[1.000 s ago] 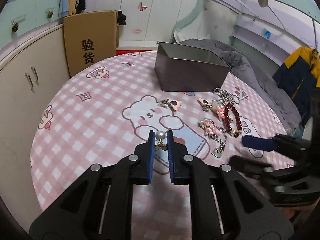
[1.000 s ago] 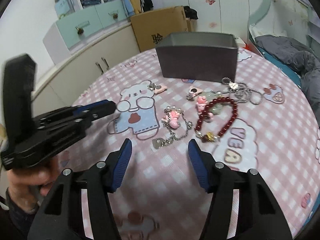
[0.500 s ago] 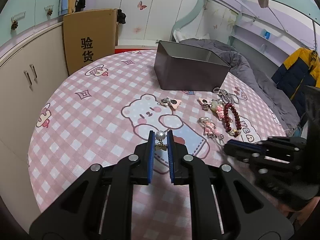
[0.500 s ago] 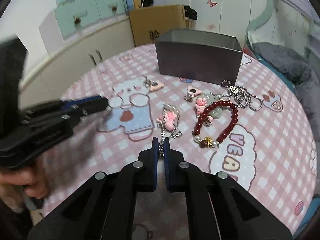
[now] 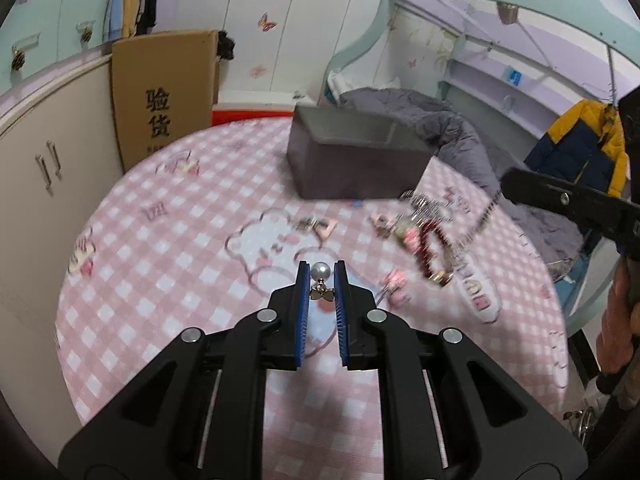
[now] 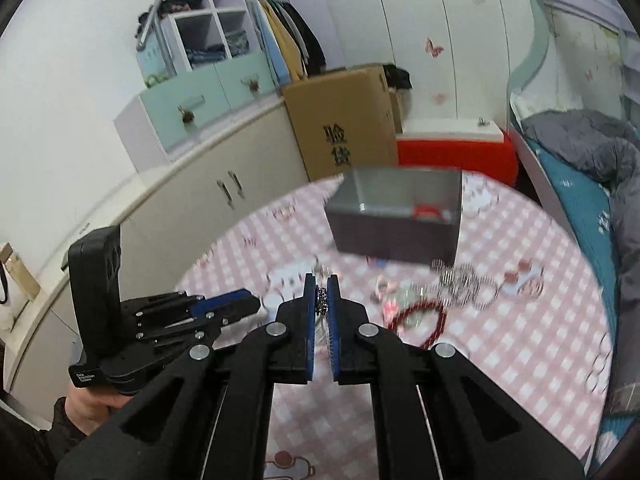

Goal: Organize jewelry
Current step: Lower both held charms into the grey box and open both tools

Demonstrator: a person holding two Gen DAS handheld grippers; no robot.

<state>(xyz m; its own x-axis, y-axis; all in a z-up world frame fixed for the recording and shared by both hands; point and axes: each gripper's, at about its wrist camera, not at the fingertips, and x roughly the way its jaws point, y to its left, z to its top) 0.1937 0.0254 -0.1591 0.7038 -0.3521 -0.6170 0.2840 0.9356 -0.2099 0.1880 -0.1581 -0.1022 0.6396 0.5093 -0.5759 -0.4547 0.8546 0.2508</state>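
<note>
Lifted up now, the right gripper (image 6: pixel 321 294) pinches a silver chain (image 6: pixel 321 300) above the pink checked table (image 6: pixel 520 352). Its charm end dangles. Left gripper (image 5: pixel 321 278) stays squeezed on the pearl earring (image 5: pixel 321 276), near the grey box (image 5: pixel 356 160).

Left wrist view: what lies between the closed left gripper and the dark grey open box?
Only tablecloth, with its white bear print, and one small pink charm lying on it, between the left gripper, shut on a pearl earring, and the box.

Pearl earring (image 5: pixel 321 279) pinched upright; silver chain (image 6: pixel 321 301) clamped, dangling.
</note>
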